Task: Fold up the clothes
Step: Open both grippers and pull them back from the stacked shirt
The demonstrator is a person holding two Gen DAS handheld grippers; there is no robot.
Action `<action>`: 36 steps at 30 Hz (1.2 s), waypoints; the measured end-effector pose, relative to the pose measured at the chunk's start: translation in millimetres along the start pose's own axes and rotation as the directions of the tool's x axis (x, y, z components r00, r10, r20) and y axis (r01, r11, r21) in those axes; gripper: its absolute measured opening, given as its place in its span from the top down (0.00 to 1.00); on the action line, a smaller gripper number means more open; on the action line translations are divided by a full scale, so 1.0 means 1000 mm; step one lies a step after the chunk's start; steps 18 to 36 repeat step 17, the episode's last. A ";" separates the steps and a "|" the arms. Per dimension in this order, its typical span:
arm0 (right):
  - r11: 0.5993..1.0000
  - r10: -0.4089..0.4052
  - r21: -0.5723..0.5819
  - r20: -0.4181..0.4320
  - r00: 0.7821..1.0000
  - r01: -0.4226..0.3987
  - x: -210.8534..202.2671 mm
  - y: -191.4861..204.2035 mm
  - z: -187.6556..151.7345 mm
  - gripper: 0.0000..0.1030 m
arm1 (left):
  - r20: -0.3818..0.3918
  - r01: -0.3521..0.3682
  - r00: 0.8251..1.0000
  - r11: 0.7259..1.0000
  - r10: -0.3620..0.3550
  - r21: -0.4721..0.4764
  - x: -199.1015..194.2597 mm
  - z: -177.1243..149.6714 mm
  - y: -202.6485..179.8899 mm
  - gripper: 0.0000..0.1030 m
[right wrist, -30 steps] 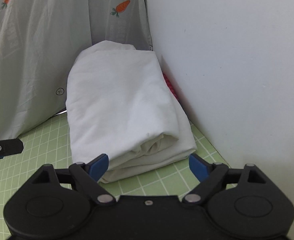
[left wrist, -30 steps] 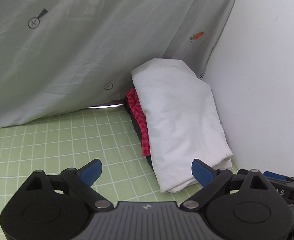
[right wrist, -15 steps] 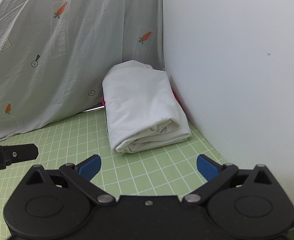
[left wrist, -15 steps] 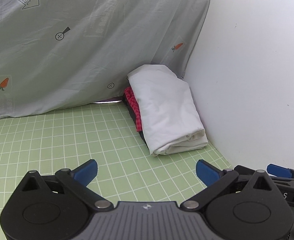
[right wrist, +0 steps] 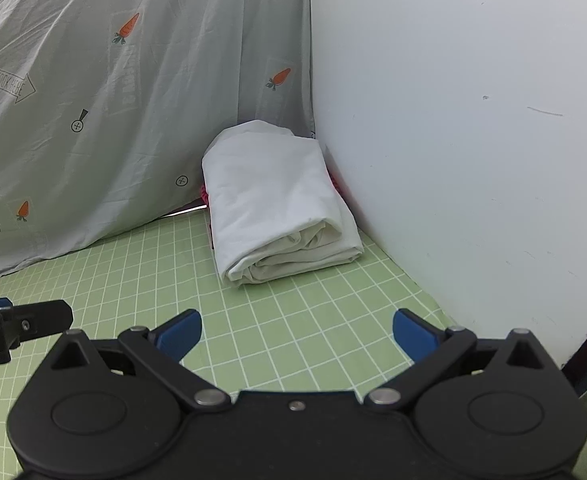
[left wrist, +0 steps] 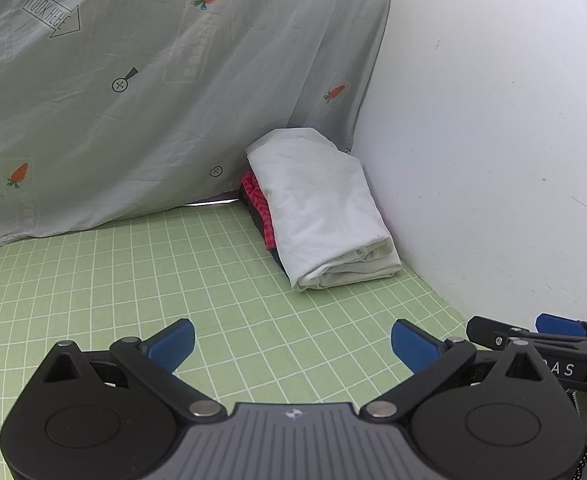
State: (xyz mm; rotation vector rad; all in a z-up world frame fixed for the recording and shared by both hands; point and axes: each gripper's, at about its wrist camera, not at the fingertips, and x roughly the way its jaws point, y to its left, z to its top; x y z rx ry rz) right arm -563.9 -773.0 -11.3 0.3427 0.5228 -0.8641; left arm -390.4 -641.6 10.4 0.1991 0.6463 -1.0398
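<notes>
Both tongs pulled back from white folded garment (left wrist: 321,200); stack sits in corner against wall (left wrist: 493,140).
Left gripper (left wrist: 292,340), right gripper (right wrist: 297,330) wide, empty; fold looks done, next: fetch another item.

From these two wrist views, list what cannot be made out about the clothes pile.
- Red checked garment: left wrist view shows only its edge; the folded white cloth covers the rest.
- Dark item at the bottom: just a sliver in the left wrist view, kind unreadable.
- Pile's back: hidden where it meets the carrot-print curtain and the wall.
- How many garments are stacked: cannot tell.
</notes>
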 end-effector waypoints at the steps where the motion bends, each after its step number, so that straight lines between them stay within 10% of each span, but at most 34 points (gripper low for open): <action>1: 1.000 0.001 -0.001 0.003 1.000 -0.001 -0.001 0.000 0.000 0.00 | 0.003 0.000 1.000 1.000 0.000 0.001 -0.001 0.000 -0.001 0.00; 36: 1.000 -0.012 0.026 0.016 1.000 0.012 -0.003 -0.009 0.000 0.00 | 0.006 0.013 1.000 0.999 -0.013 0.040 0.001 0.005 -0.012 0.00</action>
